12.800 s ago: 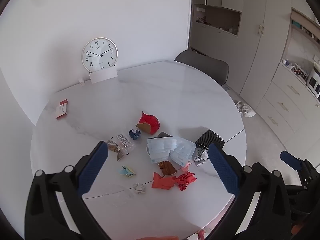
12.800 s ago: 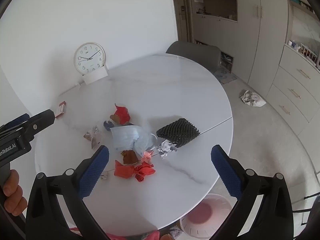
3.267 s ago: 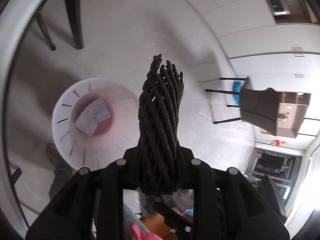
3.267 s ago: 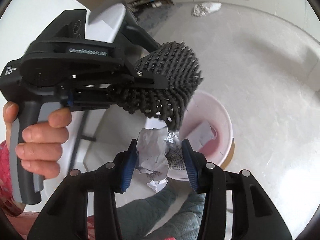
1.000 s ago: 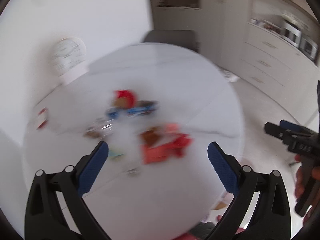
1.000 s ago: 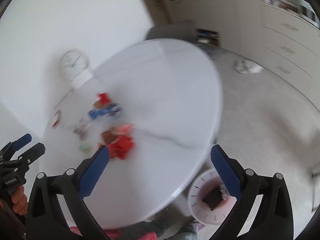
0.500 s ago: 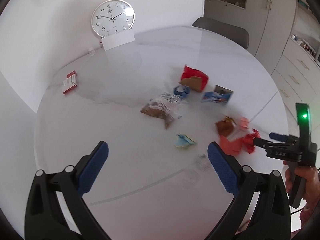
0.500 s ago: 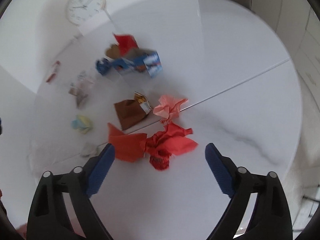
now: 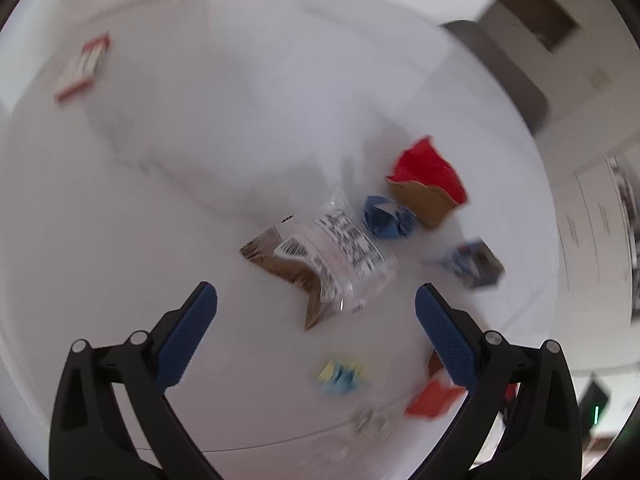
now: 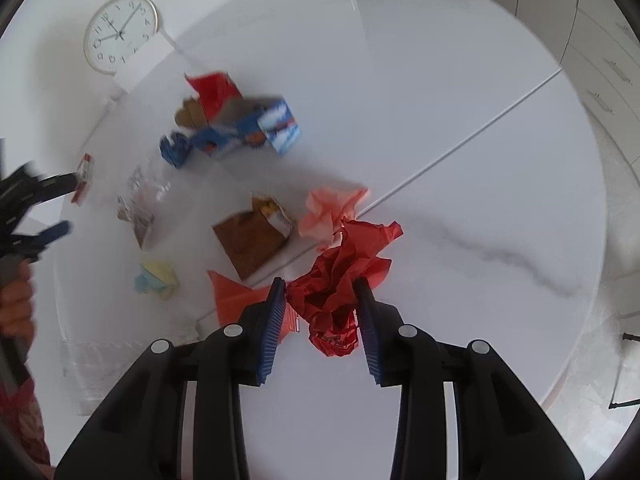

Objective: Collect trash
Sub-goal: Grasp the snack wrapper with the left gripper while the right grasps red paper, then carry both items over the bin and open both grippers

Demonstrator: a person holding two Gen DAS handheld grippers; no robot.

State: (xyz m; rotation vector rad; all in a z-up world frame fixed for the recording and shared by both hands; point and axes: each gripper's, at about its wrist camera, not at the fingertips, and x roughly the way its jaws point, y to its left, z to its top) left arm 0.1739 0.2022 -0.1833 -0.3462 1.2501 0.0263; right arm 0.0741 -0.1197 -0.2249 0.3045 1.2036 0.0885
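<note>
showing: a round white marble table strewn with litter, seen from two cameras mounted on hand-held grippers.
surface: a thin seam crosses the tabletop, with faint grey veins in the stone.
room: a white wall clock stands at the table's far edge against a white wall; pale cabinet drawers line the right side; a grey chair sits beyond the table.
right gripper: low over the near part of the table, jaws narrowed around a crumpled red paper; both blue pads are against its sides.
left gripper: held above the table, jaws spread wide with nothing between them, pointing toward a clear printed wrapper.
trash near the red paper: a pink paper ball, a brown torn packet and a flat orange-red scrap just beside it.
trash farther off: a blue and white carton, a red and brown torn box, a crumpled blue wrapper, a yellow and blue scrap.
also on the table: a small red and white box near the far left edge.
hard to make out: the left camera's view is motion-blurred, so print and small litter near its lower edge are unreadable; the person's hand is cut off at the left border.
</note>
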